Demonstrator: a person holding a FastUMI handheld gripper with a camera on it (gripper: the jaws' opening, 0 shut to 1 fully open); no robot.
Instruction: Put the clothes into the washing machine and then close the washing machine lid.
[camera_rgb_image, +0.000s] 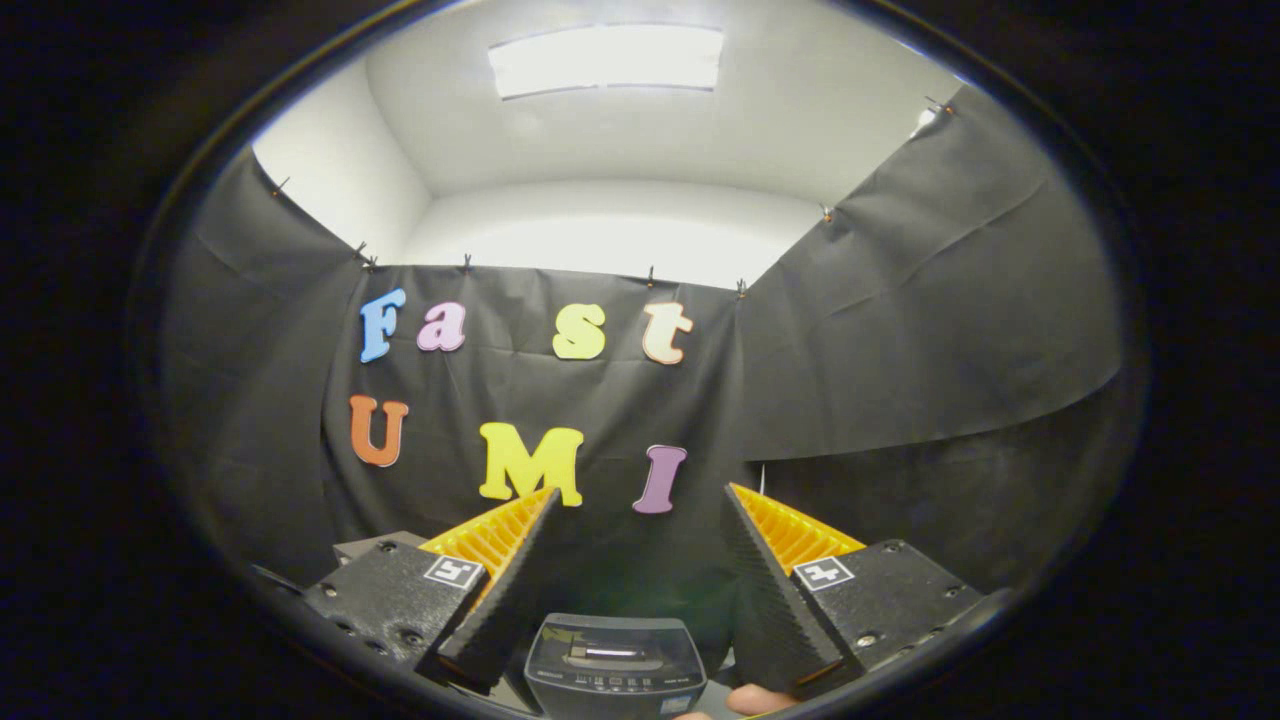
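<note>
While the gripper (640, 500) points upward toward the black cloth wall (900, 350) of the booth, its two ribbed fingers (510, 580) stand spread well apart, released, with nothing between them. Low between the finger bases sits a small dark grey washing machine with a rounded top and a control panel (615, 665), of which just the upper part is visible; whether its lid is up or down I cannot tell. No clothes can be made out near the fingers. A fingertip of the person's hand (755, 698) shows just beside the machine, under the right finger. Beyond the fingers hangs the cloth, pinned along its top edge, and above it a white ceiling with a bright rectangular light panel (607, 58).
</note>
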